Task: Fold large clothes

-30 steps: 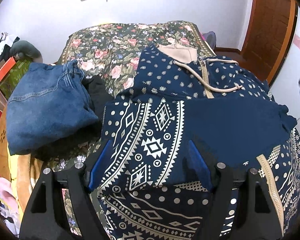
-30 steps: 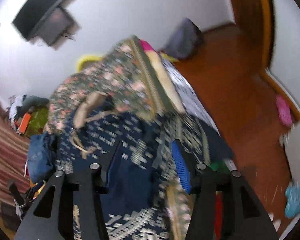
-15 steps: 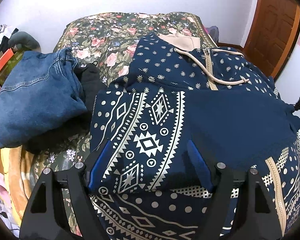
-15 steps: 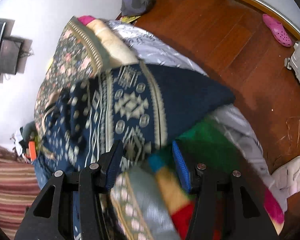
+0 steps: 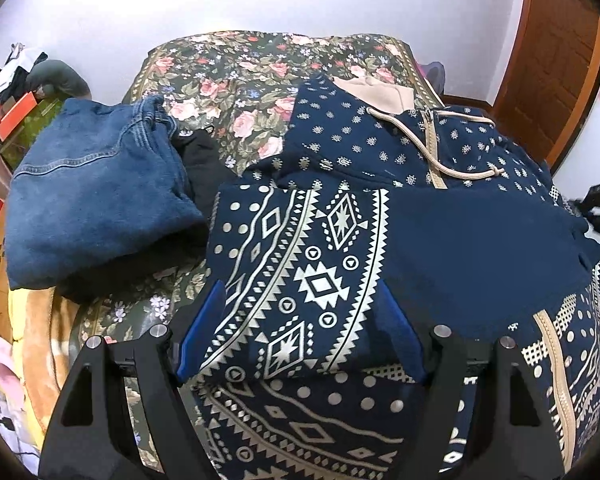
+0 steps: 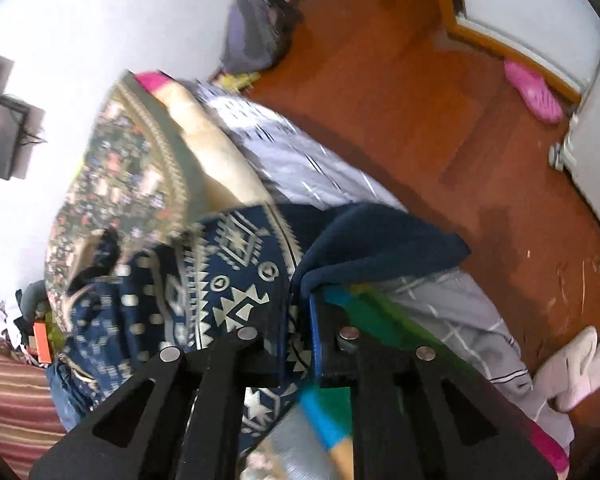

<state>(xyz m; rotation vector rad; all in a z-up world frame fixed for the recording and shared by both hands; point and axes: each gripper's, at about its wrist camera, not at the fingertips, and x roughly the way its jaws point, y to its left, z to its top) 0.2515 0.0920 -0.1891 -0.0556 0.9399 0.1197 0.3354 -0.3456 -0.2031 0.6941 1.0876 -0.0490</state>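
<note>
A navy hoodie [image 5: 400, 168] with white geometric print and a beige drawstring lies on the floral bed [image 5: 236, 76], one sleeve folded across its chest. My left gripper [image 5: 300, 328] is open, its blue pads either side of the folded patterned sleeve [image 5: 312, 256], just above it. In the right wrist view my right gripper [image 6: 300, 340] is shut on the hoodie's edge [image 6: 236, 280] at the bed's right side, beside its plain navy cuff [image 6: 384, 240].
Folded blue jeans [image 5: 92, 200] and a black garment [image 5: 200, 160] lie left of the hoodie. The bed's right edge drops to a wooden floor [image 6: 440, 128] with slippers [image 6: 572, 368]. A grey checked blanket [image 6: 452, 312] hangs there. A wooden door [image 5: 556, 52] stands at right.
My right gripper swung down to the bed's right edge and closed on the hoodie's edge. My left gripper stayed open and shifted slightly over the folded sleeve.
</note>
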